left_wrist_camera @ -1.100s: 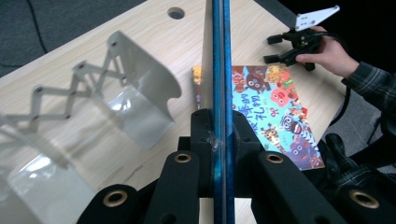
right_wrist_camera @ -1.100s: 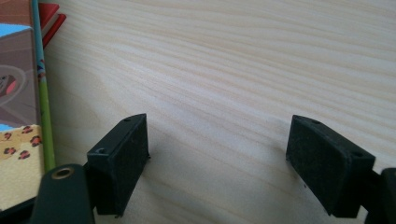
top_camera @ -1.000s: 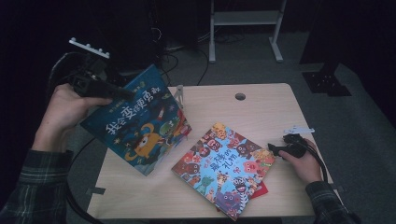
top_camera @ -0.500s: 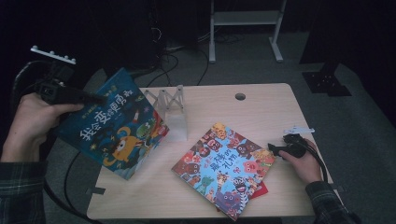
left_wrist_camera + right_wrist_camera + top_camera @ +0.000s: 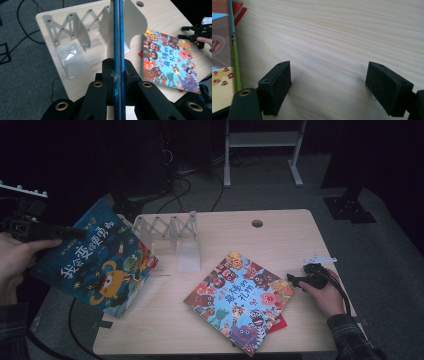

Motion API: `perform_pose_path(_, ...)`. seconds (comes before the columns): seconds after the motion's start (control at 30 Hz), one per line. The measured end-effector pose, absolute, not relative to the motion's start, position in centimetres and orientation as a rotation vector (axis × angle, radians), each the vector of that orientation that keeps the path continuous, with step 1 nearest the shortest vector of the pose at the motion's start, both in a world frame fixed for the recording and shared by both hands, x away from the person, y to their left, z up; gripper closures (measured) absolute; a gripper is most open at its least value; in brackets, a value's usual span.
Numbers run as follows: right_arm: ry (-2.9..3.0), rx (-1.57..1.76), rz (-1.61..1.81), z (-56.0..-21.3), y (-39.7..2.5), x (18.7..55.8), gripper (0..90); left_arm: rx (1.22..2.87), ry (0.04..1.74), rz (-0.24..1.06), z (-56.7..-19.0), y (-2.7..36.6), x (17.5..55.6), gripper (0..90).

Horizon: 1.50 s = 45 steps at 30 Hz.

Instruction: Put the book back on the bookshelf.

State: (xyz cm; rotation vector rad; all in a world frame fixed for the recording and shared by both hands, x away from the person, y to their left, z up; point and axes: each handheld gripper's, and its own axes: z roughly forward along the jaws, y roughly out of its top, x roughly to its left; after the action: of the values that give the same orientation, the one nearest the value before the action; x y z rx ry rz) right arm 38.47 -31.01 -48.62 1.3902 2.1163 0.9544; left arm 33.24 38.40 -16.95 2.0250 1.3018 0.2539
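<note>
My left gripper (image 5: 75,234) is shut on the top edge of a blue picture book (image 5: 95,260) and holds it tilted over the table's left edge. In the left gripper view the book's edge (image 5: 117,37) runs straight up between the jaws (image 5: 117,68). A colourful animal picture book (image 5: 239,301) lies flat on the table (image 5: 280,245), with a red book (image 5: 281,322) showing from under it. My right gripper (image 5: 292,280) rests on the table just right of that book, open, with bare wood between its jaws (image 5: 328,87). The colourful book's edge (image 5: 222,62) lies to their left.
A white folding book rack (image 5: 170,230) with flat end plates stands at the table's back left, also seen past the blue book (image 5: 72,32). A cable hole (image 5: 257,223) is near the back edge. Cables and a metal stand are on the floor behind.
My left gripper has carried the blue book to the left, away from the rack, which now stands uncovered. The right gripper has stayed in place.
</note>
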Motion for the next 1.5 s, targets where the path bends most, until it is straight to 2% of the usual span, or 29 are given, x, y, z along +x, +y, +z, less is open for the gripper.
perform_pose_path(0.53,2.115,1.394,0.953,-48.6,-31.0,38.5,18.9,1.955,1.426,0.306,-17.5,40.6,33.6,82.9)
perform_pose_path(1.17,2.115,1.394,0.954,-48.6,-31.0,38.5,18.8,1.887,1.530,0.399,-17.8,39.7,37.7,82.8)
perform_pose_path(1.5,2.115,1.394,0.954,-48.6,-31.0,38.5,18.8,1.862,1.571,0.378,-18.3,39.4,40.5,82.8)
